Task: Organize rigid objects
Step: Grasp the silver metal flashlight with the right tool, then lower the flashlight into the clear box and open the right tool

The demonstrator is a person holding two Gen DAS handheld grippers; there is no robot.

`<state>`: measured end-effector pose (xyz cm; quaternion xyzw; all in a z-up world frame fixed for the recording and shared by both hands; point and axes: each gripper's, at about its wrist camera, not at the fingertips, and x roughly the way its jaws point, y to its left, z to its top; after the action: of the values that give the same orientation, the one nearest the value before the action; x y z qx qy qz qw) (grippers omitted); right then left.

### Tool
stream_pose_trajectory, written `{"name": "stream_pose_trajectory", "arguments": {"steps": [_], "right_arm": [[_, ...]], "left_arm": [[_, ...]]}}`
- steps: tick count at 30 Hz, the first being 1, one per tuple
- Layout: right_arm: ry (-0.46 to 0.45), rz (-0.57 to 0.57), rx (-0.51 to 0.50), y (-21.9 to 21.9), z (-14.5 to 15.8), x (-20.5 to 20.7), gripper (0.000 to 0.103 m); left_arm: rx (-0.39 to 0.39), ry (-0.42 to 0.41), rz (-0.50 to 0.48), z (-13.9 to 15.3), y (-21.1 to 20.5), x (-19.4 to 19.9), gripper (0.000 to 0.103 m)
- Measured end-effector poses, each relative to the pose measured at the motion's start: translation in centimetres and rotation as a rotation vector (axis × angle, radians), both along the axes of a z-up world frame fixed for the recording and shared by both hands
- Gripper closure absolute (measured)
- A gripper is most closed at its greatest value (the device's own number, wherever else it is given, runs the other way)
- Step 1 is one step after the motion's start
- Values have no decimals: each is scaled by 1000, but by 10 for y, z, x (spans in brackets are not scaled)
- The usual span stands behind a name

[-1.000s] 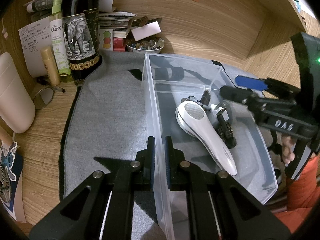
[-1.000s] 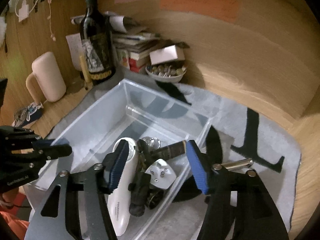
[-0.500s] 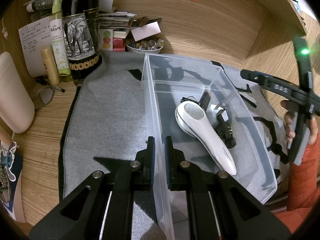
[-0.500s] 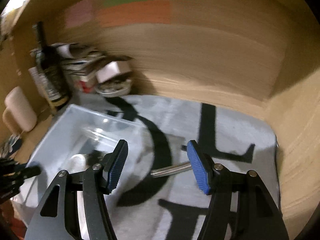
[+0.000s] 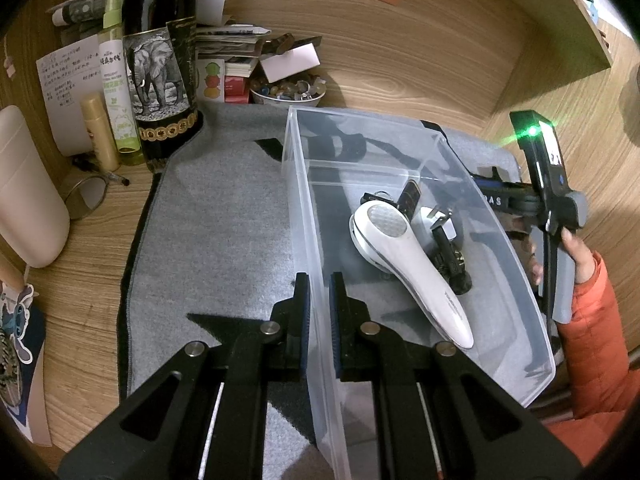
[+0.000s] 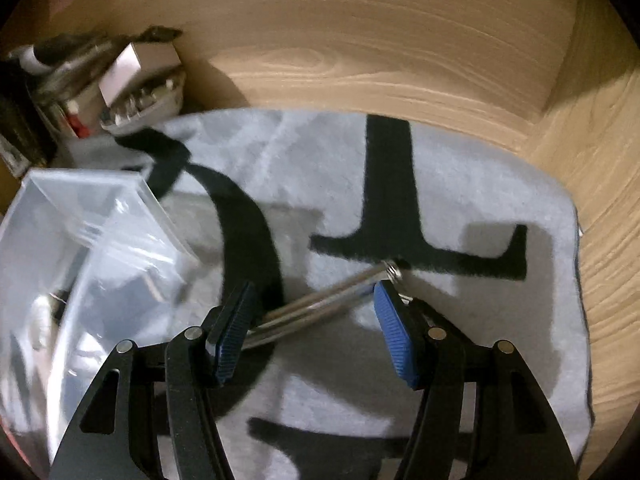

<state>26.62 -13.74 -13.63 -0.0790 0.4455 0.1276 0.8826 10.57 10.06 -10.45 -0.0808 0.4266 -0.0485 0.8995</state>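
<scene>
My left gripper (image 5: 320, 316) is shut on the near left wall of a clear plastic bin (image 5: 400, 148). Inside the bin lie a white handheld device (image 5: 404, 256), a white plug adapter (image 5: 438, 220) and a black item (image 5: 448, 256). To the bin's right, a shiny metal rod (image 6: 340, 288) lies slantwise on the grey mat (image 6: 460, 208). My right gripper (image 6: 312, 304) hovers open just above it, blue pads on either side of the rod and clear of it. The bin (image 6: 80, 208) shows blurred at the left of the right wrist view.
A dark wine bottle (image 5: 160, 80), a spray bottle (image 5: 116, 80), a bowl of small items (image 5: 288, 92) and stacked papers crowd the back left corner. A beige object (image 5: 24, 192) and glasses (image 5: 86, 196) lie left of the mat. Wooden walls enclose the back and right.
My right gripper has swung from above the bin out to the right and come down over the metal rod, rolling as it went. The left gripper and the bin have stayed put.
</scene>
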Motion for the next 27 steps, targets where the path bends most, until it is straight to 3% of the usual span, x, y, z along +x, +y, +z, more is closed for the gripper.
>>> {"name": "stream_pose_trajectory", "arguments": {"steps": [7, 9, 11, 14, 19, 27], "right_arm": [[31, 6, 11, -17, -11, -10, 45], [25, 1, 31, -23, -11, -13, 54], [18, 3, 36, -25, -11, -14, 76], [5, -2, 46, -29, -10, -17, 89], [-32, 15, 62, -29, -1, -22, 89], [-145, 44, 112, -28, 39, -59, 89]], "left_arm": [[0, -1, -2, 0, 0, 0, 94], [0, -1, -1, 0, 0, 0, 94], [0, -1, -1, 0, 0, 0, 94], [-1, -2, 0, 0, 0, 0, 94], [-1, -2, 5, 0, -1, 0, 94], [2, -1, 2, 0, -1, 0, 94]]}}
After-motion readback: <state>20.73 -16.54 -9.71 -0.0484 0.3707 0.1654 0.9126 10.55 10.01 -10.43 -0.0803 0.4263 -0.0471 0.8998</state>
